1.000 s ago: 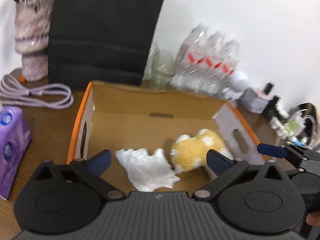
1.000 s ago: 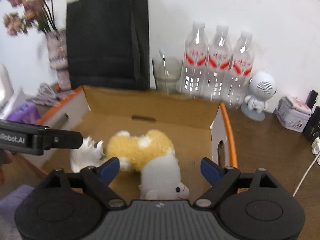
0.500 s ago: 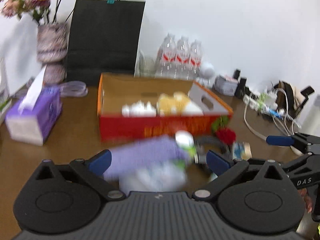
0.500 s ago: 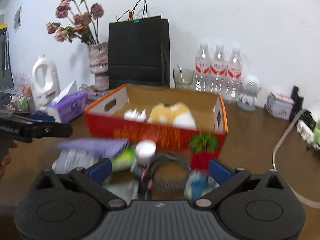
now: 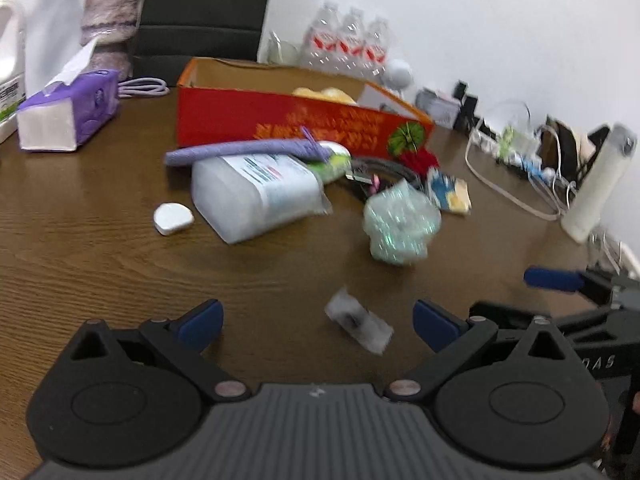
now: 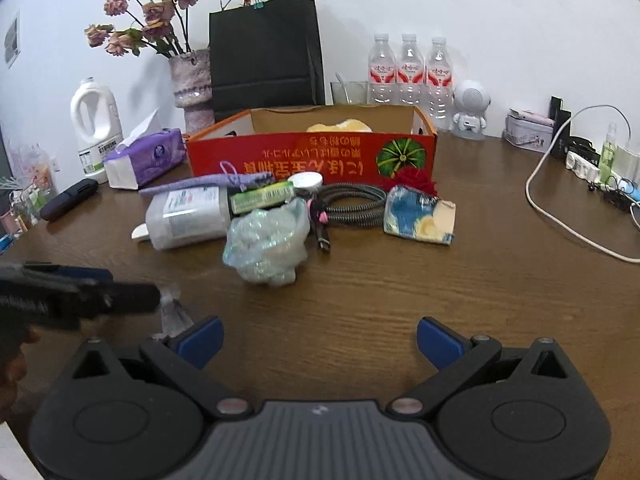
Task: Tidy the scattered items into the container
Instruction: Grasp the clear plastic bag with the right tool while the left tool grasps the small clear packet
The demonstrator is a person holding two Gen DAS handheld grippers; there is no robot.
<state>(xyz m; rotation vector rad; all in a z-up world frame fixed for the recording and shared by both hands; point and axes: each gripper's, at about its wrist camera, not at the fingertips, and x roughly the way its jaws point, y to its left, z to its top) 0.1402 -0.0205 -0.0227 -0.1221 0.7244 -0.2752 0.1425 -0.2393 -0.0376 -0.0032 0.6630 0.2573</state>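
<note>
Two handheld grippers hang over a cluttered wooden table (image 6: 400,292), both with blue-tipped jaws spread wide and nothing between them. The right gripper (image 6: 318,338) fills the bottom of its own view; the left gripper (image 5: 316,322) does likewise in its view, which is blurred. The container, a red cardboard box (image 6: 312,156), stands at upper centre of the right wrist view with a yellow plush toy (image 6: 340,126) showing above its rim. The scattered items lie just in front of the box: a white plastic bottle (image 6: 188,216) on its side at centre left, a purple pouch (image 6: 208,182) along its top, a crumpled clear bag (image 6: 266,244) nearer the camera, a coiled black cable (image 6: 352,204) and a blue-and-yellow pouch (image 6: 420,216) at centre right. A small clear wrapper (image 5: 358,322) lies between the left gripper's fingertips, flat on the table and untouched. A purple tissue pack (image 6: 146,158) sits at left.
</note>
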